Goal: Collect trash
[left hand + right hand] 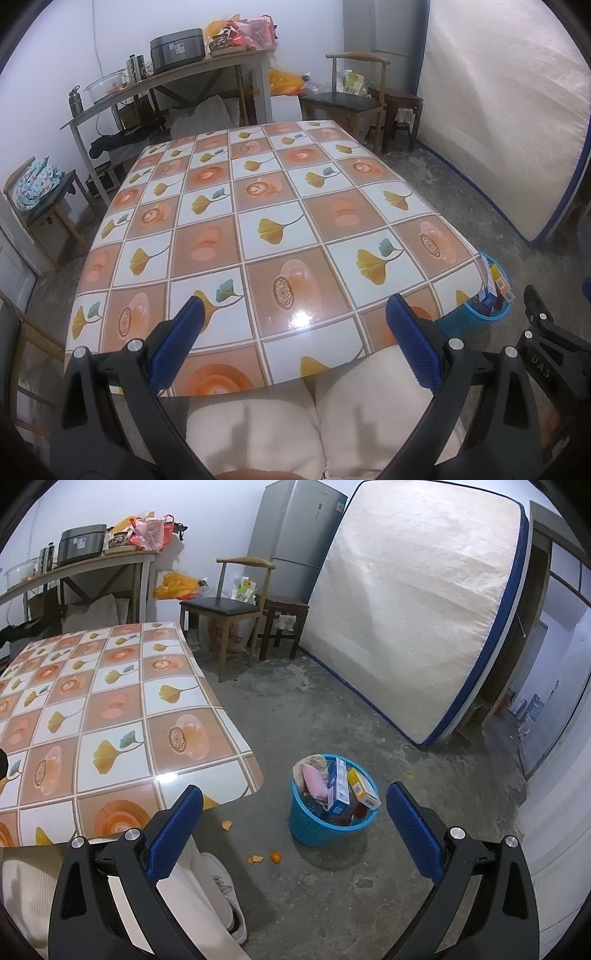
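A blue plastic waste basket [314, 825] stands on the concrete floor just right of the table, holding a blue carton [339, 786], a yellow box [364, 788], a pink wrapper [314, 781] and other packaging. The same basket [467, 319] peeks out past the table's right corner in the left wrist view. Small orange peel bits [255, 859] and another scrap [226, 824] lie on the floor near the basket. My right gripper [295, 814] hangs open above the floor, short of the basket, with nothing between its fingers. My left gripper [295, 325] is open and empty over the table's near edge.
The table [258, 206] wears a glossy leaf-and-cup patterned cloth. A person's cream-trousered legs [306, 424] and white shoe [225, 890] sit below the grippers. A mattress [413, 605] leans at the right, near a fridge [295, 535], wooden chair [225, 605], stool [284, 624] and cluttered side table [166, 81].
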